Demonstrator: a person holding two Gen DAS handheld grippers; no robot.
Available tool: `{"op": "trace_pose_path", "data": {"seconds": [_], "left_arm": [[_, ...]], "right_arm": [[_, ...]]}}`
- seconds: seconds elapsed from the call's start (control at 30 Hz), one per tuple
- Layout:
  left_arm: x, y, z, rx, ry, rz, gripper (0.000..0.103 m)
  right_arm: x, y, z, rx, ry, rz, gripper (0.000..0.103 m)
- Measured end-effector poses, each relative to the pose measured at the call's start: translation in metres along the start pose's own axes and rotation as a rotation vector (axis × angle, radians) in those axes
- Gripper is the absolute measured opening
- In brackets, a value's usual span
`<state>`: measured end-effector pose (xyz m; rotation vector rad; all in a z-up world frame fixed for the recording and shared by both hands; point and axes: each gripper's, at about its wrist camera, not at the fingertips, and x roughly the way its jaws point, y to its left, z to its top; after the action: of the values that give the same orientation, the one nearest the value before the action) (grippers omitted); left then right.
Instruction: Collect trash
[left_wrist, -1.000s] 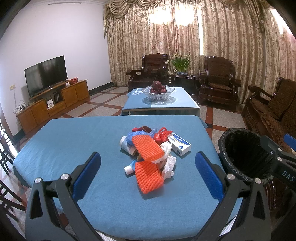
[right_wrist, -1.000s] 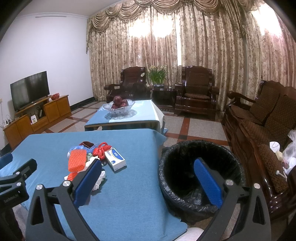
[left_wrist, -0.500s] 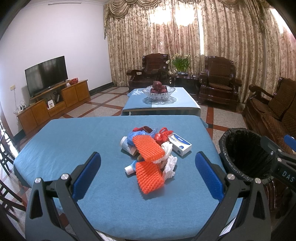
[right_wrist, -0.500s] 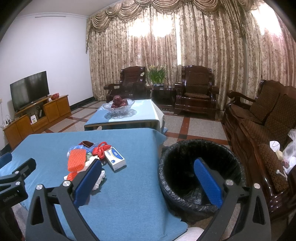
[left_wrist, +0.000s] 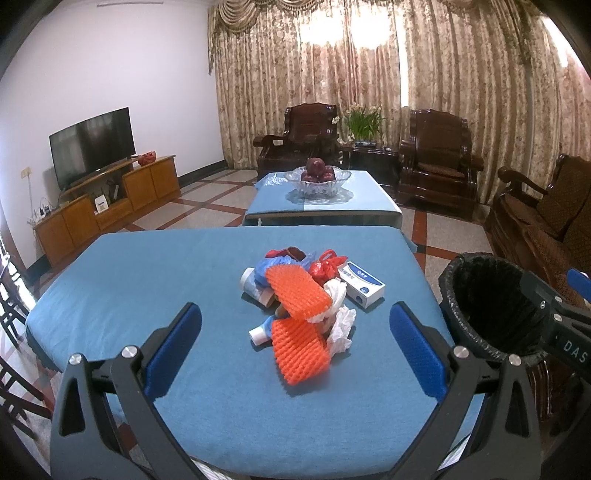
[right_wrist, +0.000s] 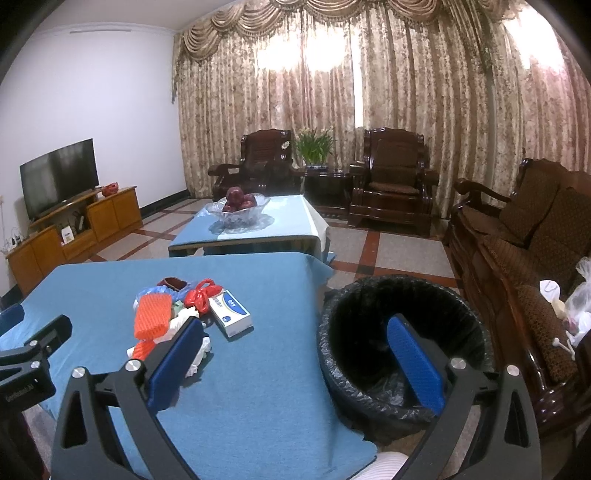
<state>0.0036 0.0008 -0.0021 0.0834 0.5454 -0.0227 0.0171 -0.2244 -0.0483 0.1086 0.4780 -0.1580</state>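
Almost nothing is being changed between the earlier pictures and this one: the fingers of the left gripper are still being held wide apart with nothing between them, and the fingers of the right gripper are likewise being kept spread and empty. Only a very slight drift of the views is being seen. By this the collecting is judged as not yet begun; no piece is being lifted.

Ahead of the left fingers, and framed between them, the trash pile is lying on the blue worktop, apart from both fingers. Nearest to the fingers an orange foam net is lying, with a second orange net propped just behind it. White crumpled tissue is touching them on the right-finger side, and a small white tube is poking out on the left-finger side. Further out, a red plastic bag, a blue plastic bag and a white and blue box are resting.

Beyond the right gripper's right finger, the trash bin is standing beside the worktop's edge. It is lined with a black bag; its inside is dark and no trash is being made out in it. Far ahead, a glass fruit bowl holding dark red fruit is sitting on a second table.
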Motion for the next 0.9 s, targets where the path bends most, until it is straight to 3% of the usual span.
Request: {"op": "trace_pose_path", "data": {"seconds": [0.23,0.43,0.7,0.9], "left_arm": [[0.036,0.028,-0.012,-0.023,0.002,0.008,0.098],[0.083,0.072,-0.038,-0.061,-0.013,0.039,0.098],[0.143,0.100,-0.062,-0.062,0.112,0.093,0.097],[0.167,0.093,-0.080,-0.076,0.205,-0.009,0.081]], "right_arm": [[0.030,0.014,-0.005,-0.009,0.038,0.021,0.097],[0.072,0.047,-0.016,-0.006,0.129,0.085,0.085],[0.124,0.104,-0.046,-0.078,0.228,0.169,0.073],[0.142,0.112,-0.058,-0.115,0.267,0.126,0.069]]}}
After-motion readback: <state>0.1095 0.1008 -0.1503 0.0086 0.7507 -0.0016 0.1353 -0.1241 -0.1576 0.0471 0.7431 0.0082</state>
